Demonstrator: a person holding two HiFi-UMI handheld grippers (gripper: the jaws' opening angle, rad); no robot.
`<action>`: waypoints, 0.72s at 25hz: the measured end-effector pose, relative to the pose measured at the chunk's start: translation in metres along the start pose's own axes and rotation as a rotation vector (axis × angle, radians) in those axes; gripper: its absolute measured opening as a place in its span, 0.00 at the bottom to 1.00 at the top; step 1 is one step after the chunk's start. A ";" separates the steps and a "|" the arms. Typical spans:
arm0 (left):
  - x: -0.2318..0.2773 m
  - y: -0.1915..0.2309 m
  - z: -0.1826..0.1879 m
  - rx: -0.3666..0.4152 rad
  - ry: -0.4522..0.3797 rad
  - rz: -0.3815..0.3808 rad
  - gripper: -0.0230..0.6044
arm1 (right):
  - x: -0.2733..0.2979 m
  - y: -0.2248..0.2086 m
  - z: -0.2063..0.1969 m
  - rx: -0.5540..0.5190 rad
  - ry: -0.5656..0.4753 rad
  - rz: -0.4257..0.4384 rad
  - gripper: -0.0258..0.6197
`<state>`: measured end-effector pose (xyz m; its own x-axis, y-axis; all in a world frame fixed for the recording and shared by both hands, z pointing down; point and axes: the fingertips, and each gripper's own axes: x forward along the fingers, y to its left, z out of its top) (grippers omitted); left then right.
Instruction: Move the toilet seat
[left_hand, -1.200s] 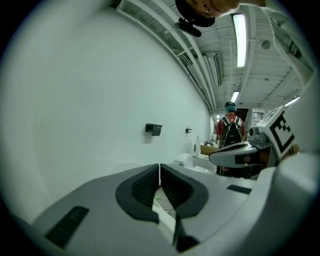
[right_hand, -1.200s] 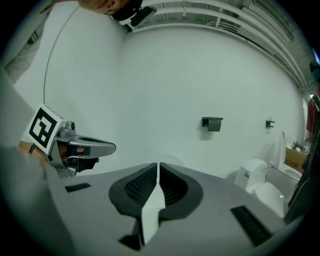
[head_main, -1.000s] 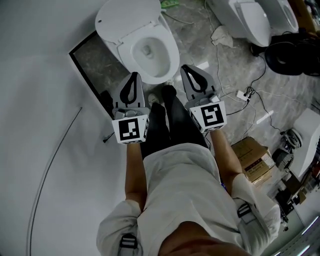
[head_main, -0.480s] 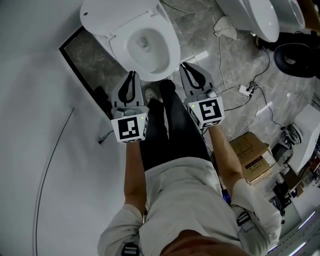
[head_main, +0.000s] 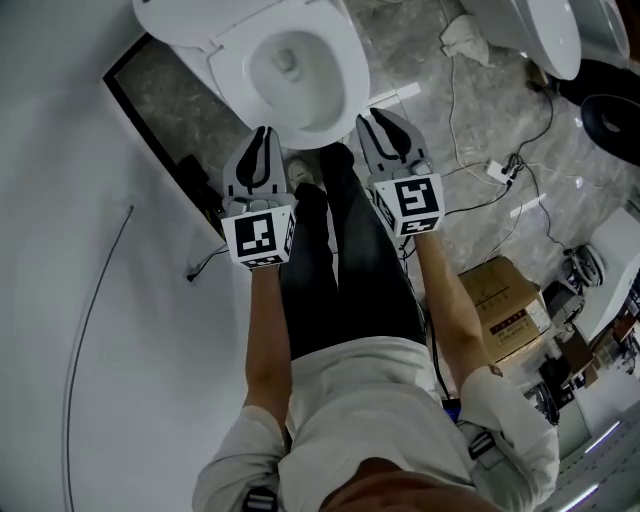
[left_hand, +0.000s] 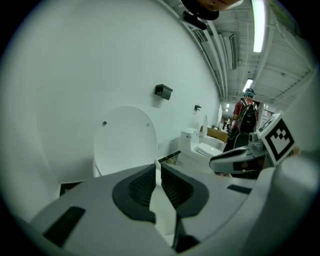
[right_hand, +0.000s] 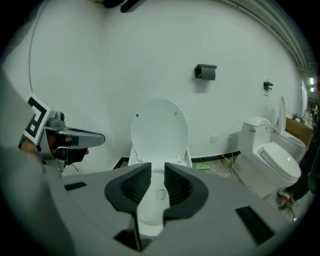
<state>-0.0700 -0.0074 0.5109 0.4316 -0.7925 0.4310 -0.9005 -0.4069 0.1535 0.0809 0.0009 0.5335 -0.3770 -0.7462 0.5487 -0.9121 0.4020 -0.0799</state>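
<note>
A white toilet (head_main: 295, 70) stands against the wall with its cover (right_hand: 159, 130) raised upright. I cannot tell whether the seat ring lies on the bowl. My left gripper (head_main: 262, 138) hangs at the bowl's front left, jaws shut and empty; in its own view the cover (left_hand: 125, 142) shows beyond the left gripper (left_hand: 158, 169). My right gripper (head_main: 385, 122) is at the bowl's front right. Its jaws are opening, with a narrow gap and nothing held; the bowl (right_hand: 151, 210) shows through the right gripper (right_hand: 158, 172). Neither gripper touches the toilet.
The person's dark legs (head_main: 340, 250) and shoes stand between the grippers. A dark floor recess (head_main: 150, 95) runs left of the toilet. Cables and a power strip (head_main: 495, 168) lie on the marble floor, with a cardboard box (head_main: 505, 300) at the right. Another toilet (right_hand: 270, 160) stands further right.
In the head view the toilet has slid up and left, and both grippers now sit closer to the bowl's front rim. The legs have stepped forward with them.
</note>
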 end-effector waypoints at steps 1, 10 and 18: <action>0.003 0.002 -0.007 -0.003 0.009 0.003 0.08 | 0.004 -0.002 -0.008 0.004 0.009 -0.002 0.19; 0.033 0.013 -0.064 -0.039 0.064 0.024 0.11 | 0.039 -0.018 -0.066 0.035 0.094 -0.021 0.26; 0.055 0.022 -0.111 -0.079 0.132 0.045 0.24 | 0.066 -0.032 -0.114 0.075 0.181 -0.037 0.34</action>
<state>-0.0719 -0.0096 0.6371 0.3843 -0.7402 0.5517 -0.9225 -0.3313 0.1982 0.1034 -0.0005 0.6674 -0.3140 -0.6494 0.6926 -0.9369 0.3302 -0.1152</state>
